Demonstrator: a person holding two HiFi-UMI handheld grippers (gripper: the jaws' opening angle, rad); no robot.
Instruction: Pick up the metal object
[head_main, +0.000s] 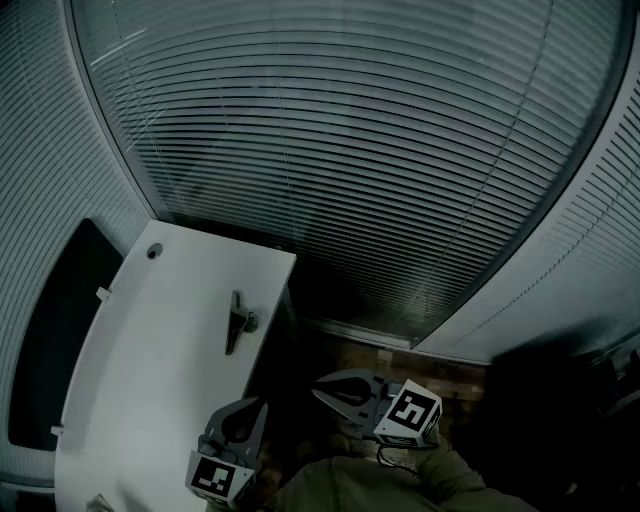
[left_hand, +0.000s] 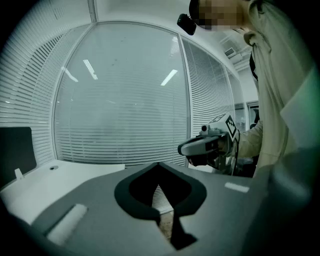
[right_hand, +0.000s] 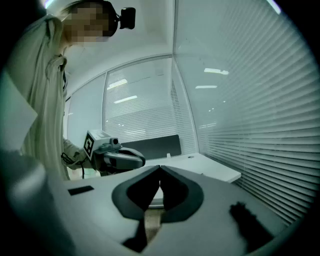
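The left gripper (head_main: 256, 407) is held low at the near edge of the table (head_main: 150, 340), and its jaws are seen pressed together with nothing between them. The right gripper (head_main: 322, 390) is held just beside it, off the table's right side, with its jaws likewise closed and empty. Each gripper is caught in the other's view, level with it and apart from it. The metal object (head_main: 236, 322) is laid on the table beyond the left gripper, near the right edge, touched by neither gripper; in the dim head view it is made out only as a dark, slim, perhaps clip-like piece. A dark panel (head_main: 60, 330) is set along the table's left side, and blinds (head_main: 350, 150) are seen behind glass beyond its far end.
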